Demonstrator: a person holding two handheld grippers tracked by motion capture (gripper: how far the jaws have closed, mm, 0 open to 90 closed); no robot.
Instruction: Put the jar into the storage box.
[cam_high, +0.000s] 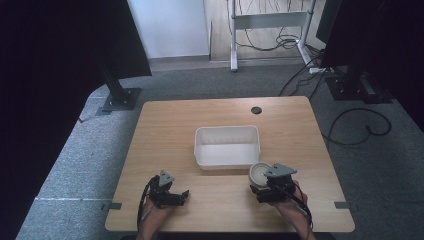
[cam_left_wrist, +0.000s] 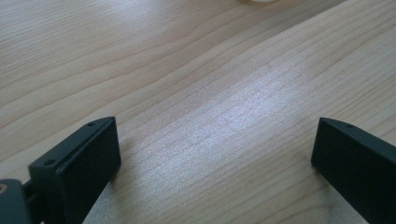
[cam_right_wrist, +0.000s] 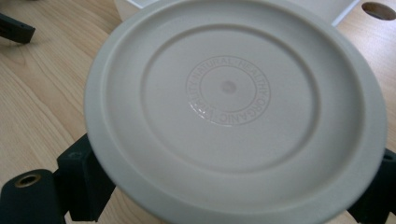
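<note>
High view. A wooden table (cam_high: 165, 125) carries a white bin (cam_high: 227, 161) at its centre. At about 5 o'clock from the bin, just beside its near right corner, sits a round cream lid (cam_high: 259, 172), or a lidded tub; which of the two cannot be told. The right gripper (cam_high: 265, 191) stands at the lid's near side. The left gripper (cam_high: 186, 193) rests low over bare wood at about 7 o'clock from the bin, well apart from the lid.

Right gripper view. The lid (cam_right_wrist: 233, 107) lies face up, its centre embossed with a ring of lettering. The gripper's two black jaws stand at 8 and 4 o'clock of the rim, bracketing the disc from below; whether they press on it or only flank it cannot be told. The bin's corner (cam_right_wrist: 128, 5) shows at 12 o'clock.

Left gripper view. The jaws stand wide apart with nothing but wood grain between them.

Step in hand, as judged: the grasp of the lid, with placement in the bin likely to follow. The next move calls for a firm closure on the body under the rim, then a lift high enough to clear the bin wall towards 11 o'clock. The rim is smooth and overhangs the jaws, so a shallow grip may slip.
</note>
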